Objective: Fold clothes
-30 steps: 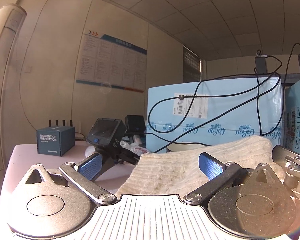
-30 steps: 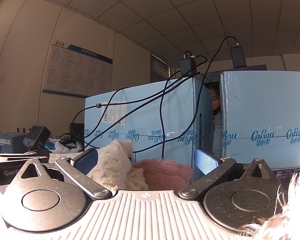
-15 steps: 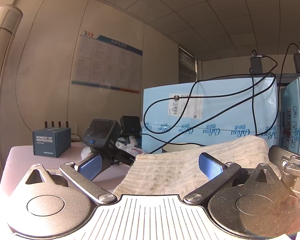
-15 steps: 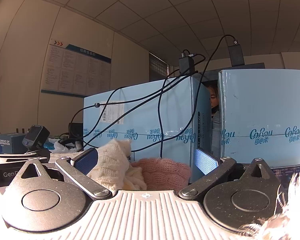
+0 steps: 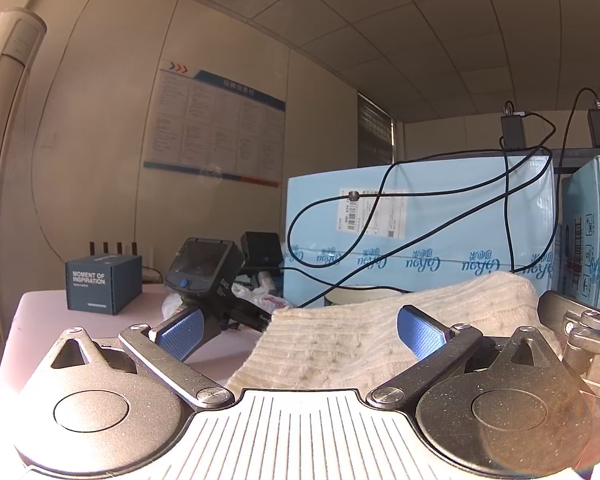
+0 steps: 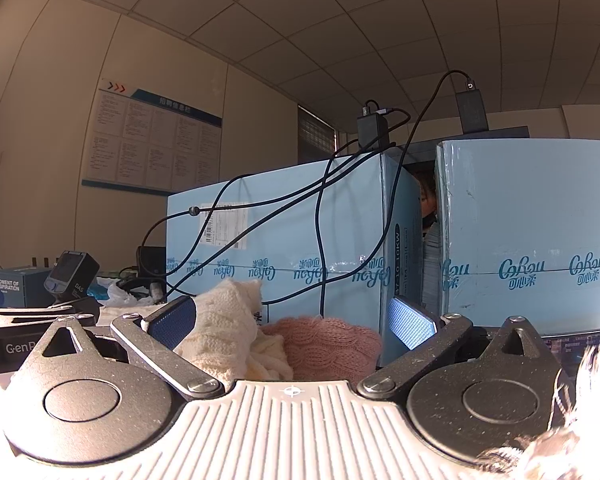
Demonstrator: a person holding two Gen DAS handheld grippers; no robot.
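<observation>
A cream ribbed knit garment (image 5: 364,328) lies on the pale pink table (image 5: 52,320), spreading right from the middle of the left wrist view. My left gripper (image 5: 300,328) is open just before its near edge, blue pads apart, nothing between them. In the right wrist view a bunched cream knit (image 6: 224,328) rests against the left blue pad, and a pink knit garment (image 6: 328,344) lies behind it. My right gripper (image 6: 292,320) is open around both, gripping neither. The other gripper's body (image 6: 28,332) shows at the left edge.
Big light-blue cartons (image 5: 420,232) with black cables (image 5: 440,216) draped over them wall off the back. A handheld scanner (image 5: 204,272), a small dark box (image 5: 104,284) and crumpled plastic (image 5: 256,300) sit at the back left. A person's face shows between the cartons (image 6: 428,204).
Both views have tilted slightly, so the cartons and wall sit a little lower in frame. The garments and both grippers' openings look unchanged.
</observation>
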